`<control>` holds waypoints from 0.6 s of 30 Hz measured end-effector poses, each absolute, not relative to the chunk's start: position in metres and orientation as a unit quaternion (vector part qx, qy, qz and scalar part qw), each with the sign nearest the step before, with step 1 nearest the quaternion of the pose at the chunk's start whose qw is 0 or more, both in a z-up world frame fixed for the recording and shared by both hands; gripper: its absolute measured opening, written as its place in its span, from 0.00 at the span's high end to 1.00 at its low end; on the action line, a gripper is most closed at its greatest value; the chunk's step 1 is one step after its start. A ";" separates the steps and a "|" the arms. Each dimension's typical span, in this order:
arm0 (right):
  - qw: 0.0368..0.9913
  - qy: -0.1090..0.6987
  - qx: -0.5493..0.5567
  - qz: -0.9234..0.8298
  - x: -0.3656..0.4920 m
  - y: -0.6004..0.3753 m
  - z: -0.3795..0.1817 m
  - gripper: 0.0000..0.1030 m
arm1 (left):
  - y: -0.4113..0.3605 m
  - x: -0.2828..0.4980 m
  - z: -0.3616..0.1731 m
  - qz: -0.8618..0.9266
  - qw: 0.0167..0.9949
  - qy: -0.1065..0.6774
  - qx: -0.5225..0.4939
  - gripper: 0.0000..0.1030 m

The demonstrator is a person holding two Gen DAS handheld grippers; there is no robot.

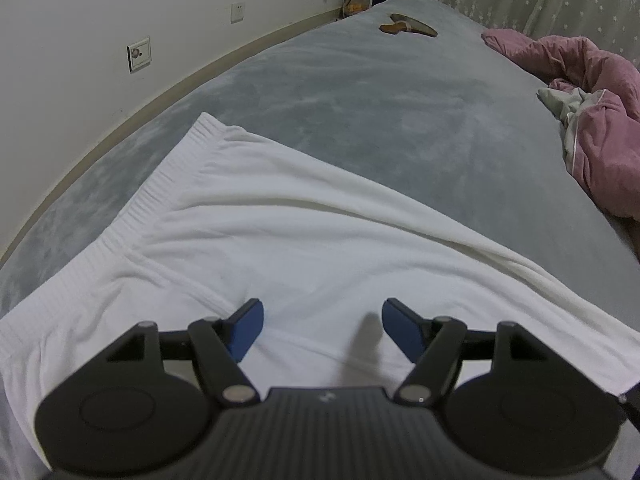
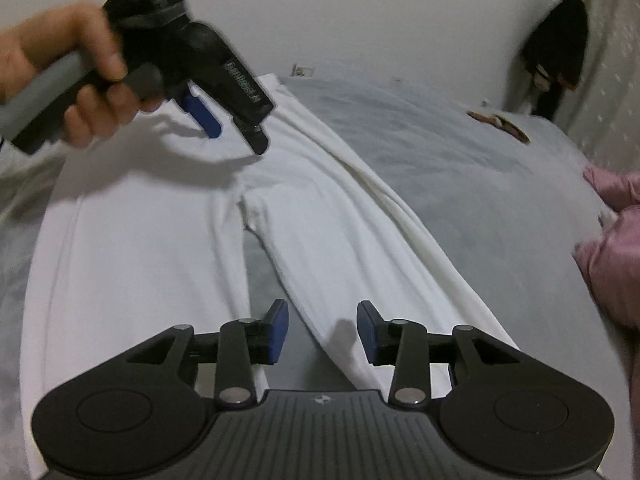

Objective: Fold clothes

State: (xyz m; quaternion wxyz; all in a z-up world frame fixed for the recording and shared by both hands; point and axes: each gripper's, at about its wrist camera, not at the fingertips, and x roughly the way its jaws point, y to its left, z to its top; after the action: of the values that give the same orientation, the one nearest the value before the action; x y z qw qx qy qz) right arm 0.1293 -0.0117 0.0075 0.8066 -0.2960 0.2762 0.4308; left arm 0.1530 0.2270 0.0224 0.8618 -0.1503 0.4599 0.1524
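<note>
White trousers [image 2: 320, 240] on grey bed [image 2: 460, 184], left tool [image 2: 236, 128] label blurred, unreadable

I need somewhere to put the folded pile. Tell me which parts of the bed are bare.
The widest bare patch of grey bedspread runs between the white trousers, the wall and the brown object at the far end. A narrow grey wedge shows between the trouser legs. The right side is crowded by the bunched pink quilt.

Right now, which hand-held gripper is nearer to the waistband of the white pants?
Left. The left hand-held gripper hovers near the waistband; the right hand-held gripper is down over the pant legs.
</note>
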 end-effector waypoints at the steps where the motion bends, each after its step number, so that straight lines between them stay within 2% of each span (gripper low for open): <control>1: 0.806 0.277 -0.305 0.425 0.130 -0.008 0.005 0.70 | 0.227 0.153 0.022 0.152 0.862 0.460 -0.150 0.33; 2: 0.808 0.278 -0.305 0.420 0.132 -0.007 0.004 0.78 | 0.227 0.153 0.022 0.152 0.862 0.460 -0.151 0.33; 3: 0.811 0.279 -0.300 0.418 0.134 -0.007 0.003 0.91 | 0.228 0.153 0.022 0.152 0.861 0.461 -0.151 0.33; 5: 0.817 0.282 -0.290 0.412 0.138 -0.009 0.003 0.98 | 0.229 0.153 0.022 0.152 0.861 0.461 -0.153 0.33; 10: 0.846 0.304 -0.214 0.382 0.164 -0.028 0.011 0.98 | 0.232 0.151 0.023 0.157 0.860 0.459 -0.159 0.33; 18: 0.841 0.307 -0.227 0.383 0.165 -0.019 0.009 0.97 | 0.239 0.150 0.023 0.167 0.857 0.457 -0.168 0.33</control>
State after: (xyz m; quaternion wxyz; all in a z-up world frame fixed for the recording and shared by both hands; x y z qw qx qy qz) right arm 0.1648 -0.0188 0.0086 0.8411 -0.2266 0.3073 0.3830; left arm 0.1496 0.2392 0.0235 0.8574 -0.1684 0.4568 0.1670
